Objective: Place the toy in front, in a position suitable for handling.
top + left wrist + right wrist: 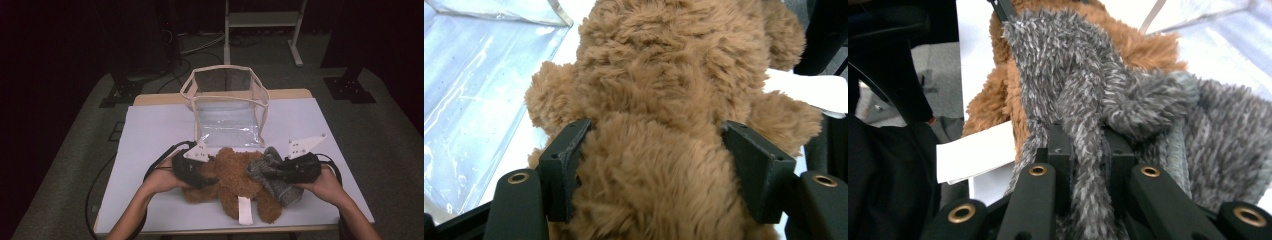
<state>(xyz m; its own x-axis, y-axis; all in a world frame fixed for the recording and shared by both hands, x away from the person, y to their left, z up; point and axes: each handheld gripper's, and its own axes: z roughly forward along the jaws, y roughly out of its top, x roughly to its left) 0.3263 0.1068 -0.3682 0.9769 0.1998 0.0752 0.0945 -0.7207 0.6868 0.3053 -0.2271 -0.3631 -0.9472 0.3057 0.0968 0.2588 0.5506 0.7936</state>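
left gripper (209,170), black two-jaw tool with a grey three-cornered plate on top, sits at the left of the toy in the high view, held by the person's left hand (161,179). its jaws are clamped on the fluffy brown plush teddy bear (235,180); in the left gripper view the pads press into the fur on both sides of the bear's body. bear lies on the white table top (150,135), near the front edge, a white fabric tag (245,210) sticking out toward the person. behind the bear, near it, stands an open clear plastic bag with a cream trim (227,107), upright. moving right: a grey fuzzy knitted cloth (270,175) lies draped over the bear's right side and touches it. right gripper (267,174), same black tool, held by the right hand (327,184), jaws pinched close together on a fold of the grey cloth; the right gripper view shows a strand of cloth squeezed between the pads.
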